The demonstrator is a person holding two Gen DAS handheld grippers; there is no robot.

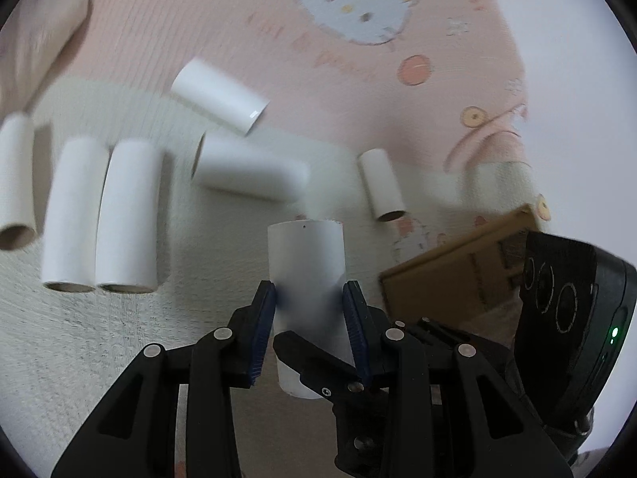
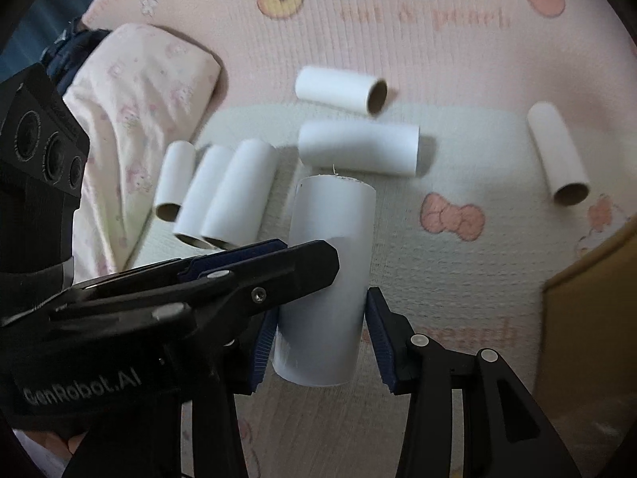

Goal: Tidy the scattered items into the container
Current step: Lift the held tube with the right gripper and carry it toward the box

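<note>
The left hand-held gripper (image 1: 308,298) squeezes a white paper tube (image 1: 304,255) between its blue pads and holds it up above the pink mat (image 1: 358,91); the right hand-held gripper (image 2: 322,306) has the same tube between its pads, lower down, and they sit right at its sides, but I cannot tell if they press on it; six more white tubes (image 2: 358,149) lie on the mat past it, three of them side by side; a brown cardboard box (image 1: 458,275) is off to the right
</note>
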